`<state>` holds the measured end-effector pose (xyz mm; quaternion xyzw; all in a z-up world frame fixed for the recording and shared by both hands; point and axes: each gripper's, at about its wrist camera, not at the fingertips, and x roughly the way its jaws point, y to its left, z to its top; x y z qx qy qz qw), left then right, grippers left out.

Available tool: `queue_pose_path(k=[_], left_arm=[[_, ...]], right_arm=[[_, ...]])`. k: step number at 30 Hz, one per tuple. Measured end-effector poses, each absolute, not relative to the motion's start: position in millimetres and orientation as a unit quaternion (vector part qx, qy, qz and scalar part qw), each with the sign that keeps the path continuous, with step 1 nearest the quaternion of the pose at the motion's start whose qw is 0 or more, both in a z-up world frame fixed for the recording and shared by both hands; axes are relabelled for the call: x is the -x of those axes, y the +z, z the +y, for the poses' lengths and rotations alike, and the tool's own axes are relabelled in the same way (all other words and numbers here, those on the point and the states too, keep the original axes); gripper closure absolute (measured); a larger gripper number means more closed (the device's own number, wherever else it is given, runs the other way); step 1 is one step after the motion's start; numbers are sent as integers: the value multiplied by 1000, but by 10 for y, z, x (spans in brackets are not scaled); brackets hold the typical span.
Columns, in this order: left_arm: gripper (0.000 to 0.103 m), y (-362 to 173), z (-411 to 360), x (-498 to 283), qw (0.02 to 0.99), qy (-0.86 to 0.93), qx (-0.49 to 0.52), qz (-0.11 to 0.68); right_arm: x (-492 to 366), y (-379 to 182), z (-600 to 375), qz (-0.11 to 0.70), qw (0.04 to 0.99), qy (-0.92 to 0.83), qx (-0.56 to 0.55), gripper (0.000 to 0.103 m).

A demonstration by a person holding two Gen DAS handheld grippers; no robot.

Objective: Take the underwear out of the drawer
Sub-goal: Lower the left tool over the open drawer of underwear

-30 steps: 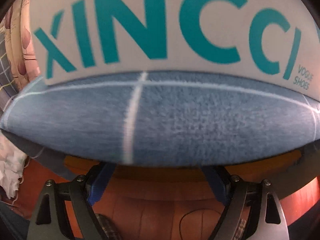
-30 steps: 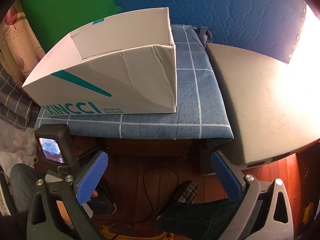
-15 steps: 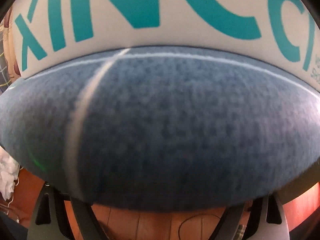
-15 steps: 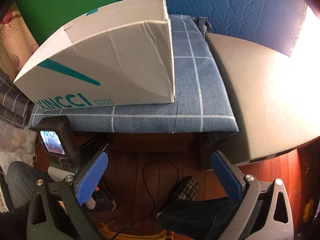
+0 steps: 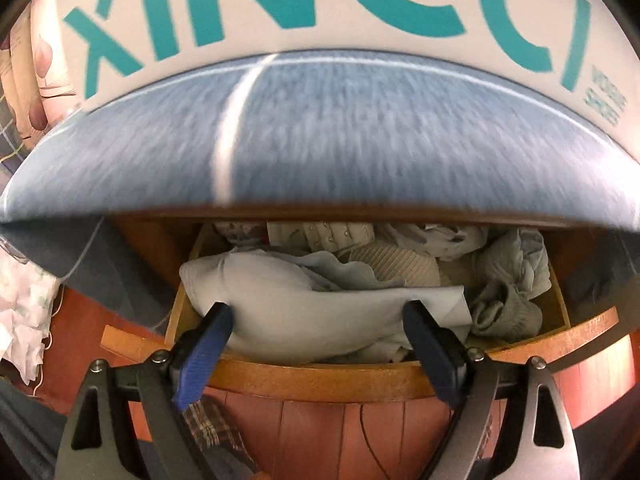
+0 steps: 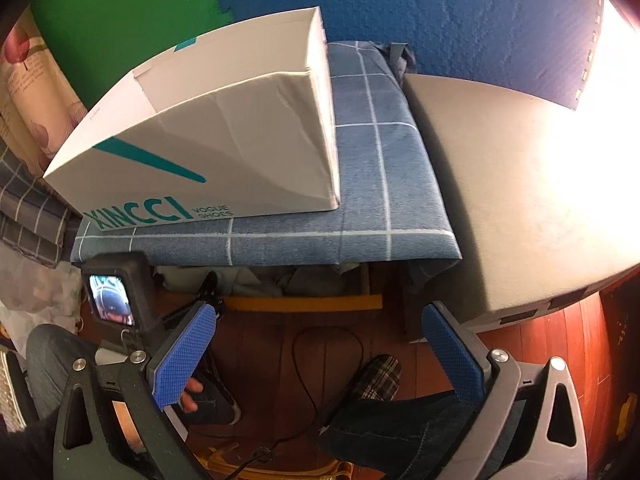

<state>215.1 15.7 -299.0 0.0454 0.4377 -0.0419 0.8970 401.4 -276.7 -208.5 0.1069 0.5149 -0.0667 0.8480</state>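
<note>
Wooden drawer, pulled out beneath the blue checked cloth, as seen along my left gripper. I hold this tool low and level, aimed straight into the drawer over its front rail. Its blue-padded fingers are spread wide, one on each side of a pale grey-blue piece of underwear lying at the drawer's front; the left pad appears to touch the fabric, though I cannot tell whether either pad presses it. Nothing is gripped. Behind that garment lie further crumpled pale clothes, filling the drawer to its right wall. Above the cloth stands a white shoe box with teal lettering.

My right gripper is held higher and further back, looking down at the same furniture from the right. Its fingers are likewise wide apart and hold nothing; they hang over the red-brown floor, well apart from the drawer. In this view the left tool's camera unit shows at lower left, the box rests on the cloth, and a grey mattress lies just beside it. A slippered foot of the person is below.
</note>
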Motion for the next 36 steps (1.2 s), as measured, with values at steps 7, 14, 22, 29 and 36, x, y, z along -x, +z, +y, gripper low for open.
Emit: queue_pose_path(k=[7, 14, 22, 29, 36], left_arm=[[14, -2863, -98, -2419, 893, -47, -46, 445], [14, -2770, -124, -2588, 892, -58, -46, 446], [12, -3031, -209, -3356, 841, -88, -43, 532], [11, -3119, -298, -3728, 822, -75, -48, 563], [11, -3075, -305, -3965, 788, -72, -50, 610]], right_arm=[[-3869, -1972, -2838, 501, 854, -65, -123, 1], [-3715, -1770, -2815, 481, 866, -58, -121, 1], [-3567, -1548, -2799, 455, 880, -58, -122, 1], [-3505, -1465, -2761, 444, 887, -56, -115, 1], [-3556, -1588, -2801, 458, 879, -55, -124, 1]])
